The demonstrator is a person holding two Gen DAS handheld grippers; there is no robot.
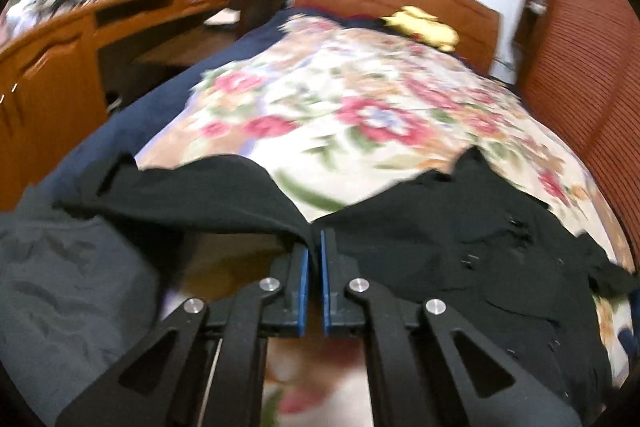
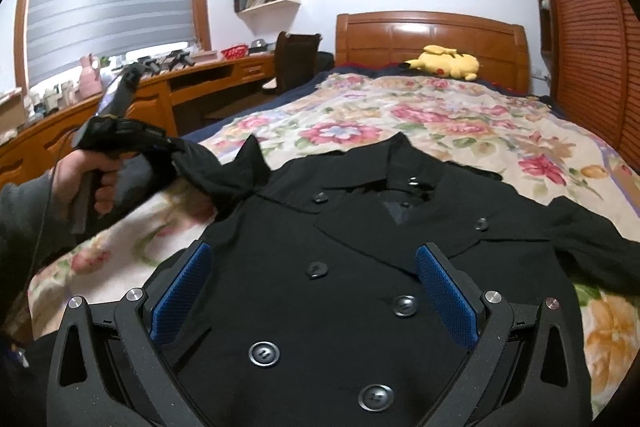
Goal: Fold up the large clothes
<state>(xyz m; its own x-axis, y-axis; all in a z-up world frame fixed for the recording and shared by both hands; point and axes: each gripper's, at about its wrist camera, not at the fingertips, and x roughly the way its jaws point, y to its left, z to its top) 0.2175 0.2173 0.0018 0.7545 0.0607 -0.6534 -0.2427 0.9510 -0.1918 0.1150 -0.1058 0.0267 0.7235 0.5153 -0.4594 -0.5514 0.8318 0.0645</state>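
Two tools in use, one per hand. Left tool (image 1: 314,243): jaws closed down to a thin slit, blue pads nearly meeting, with a fold of the black coat (image 2: 360,267) pinched at the tips. In the right wrist view the same tool (image 2: 172,149) sits at the left of the scene, held in a hand (image 2: 94,179) with a grey sleeve (image 2: 16,227) behind it; the coat's sleeve (image 2: 224,171) is lifted off the bed and runs from the tool's tip back to the shoulder. The exact grip point is dark on dark there and hard to make out.

Right tool (image 2: 316,291): jaws spread wide, blue pads (image 2: 446,295) well apart, nothing between them pressed. It hangs over the coat front; whether the fingertips touch the cloth I cannot tell.

Coat: lies front-up, buttoned, on the floral bedspread (image 2: 440,115), collar toward the far headboard (image 2: 432,35), its other sleeve stretched out to the right. The near hem is cut off by the tool body and frame edge.

Farther out: yellow plush toy (image 2: 444,63) at the far end of the bed; wooden surface (image 2: 152,91) with clutter along the left wall, items too small to identify. Left wrist view is motion-blurred throughout; a grey cloth (image 1: 64,287) at its near left is unclear.
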